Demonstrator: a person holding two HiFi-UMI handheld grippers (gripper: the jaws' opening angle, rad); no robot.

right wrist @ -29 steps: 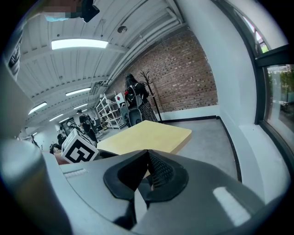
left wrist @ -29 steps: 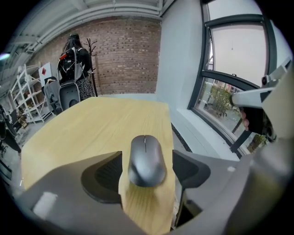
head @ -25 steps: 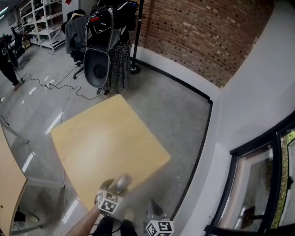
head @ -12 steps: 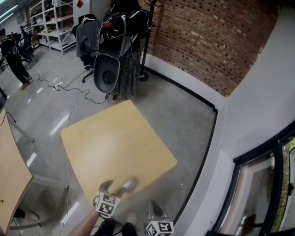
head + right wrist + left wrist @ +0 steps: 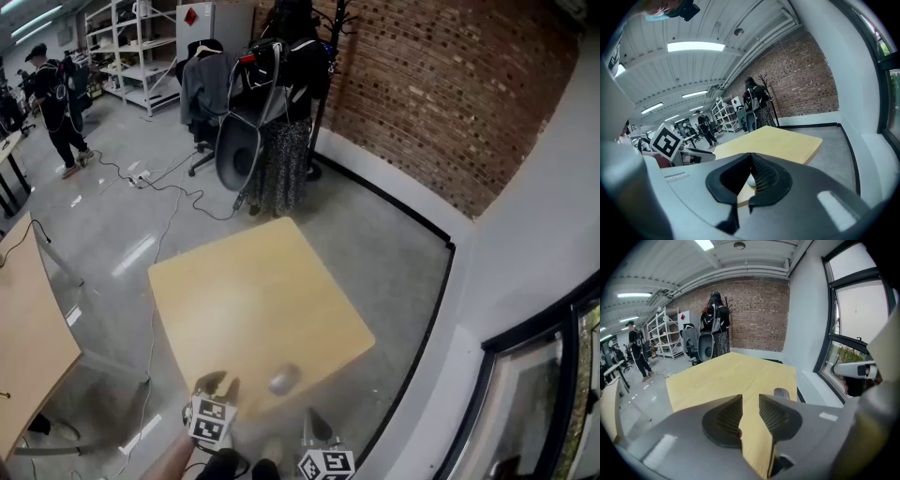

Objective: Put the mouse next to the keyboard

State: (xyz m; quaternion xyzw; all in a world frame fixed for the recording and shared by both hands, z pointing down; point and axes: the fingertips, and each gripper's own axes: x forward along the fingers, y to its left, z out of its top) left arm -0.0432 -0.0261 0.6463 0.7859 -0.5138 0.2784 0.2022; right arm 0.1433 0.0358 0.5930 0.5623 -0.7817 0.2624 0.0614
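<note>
- Grey concrete floor [image 5: 375, 244] runs up to a brick wall [image 5: 441, 94], and a square pale wooden table [image 5: 253, 300] stands out in the open.
- Beyond the table, a grey chair [image 5: 239, 155] sits beside hanging clothes, and a person [image 5: 56, 94] stands far off near metal shelves [image 5: 131, 47].
- The mouse [image 5: 284, 380], grey and rounded, lies on the table close to its near edge, free of both grippers.
- The left gripper [image 5: 220, 384] hovers at that near edge, just left of the mouse and not touching it. Its jaws have just been closing and now stand a narrow gap apart, with only bare tabletop between them.
- In the left gripper view, the mouse sits beyond the right-hand jaw, outside the gap.
- The right gripper [image 5: 314, 424] hangs lower, off the table's edge, with its jaw tips pressed together and nothing held.
</note>
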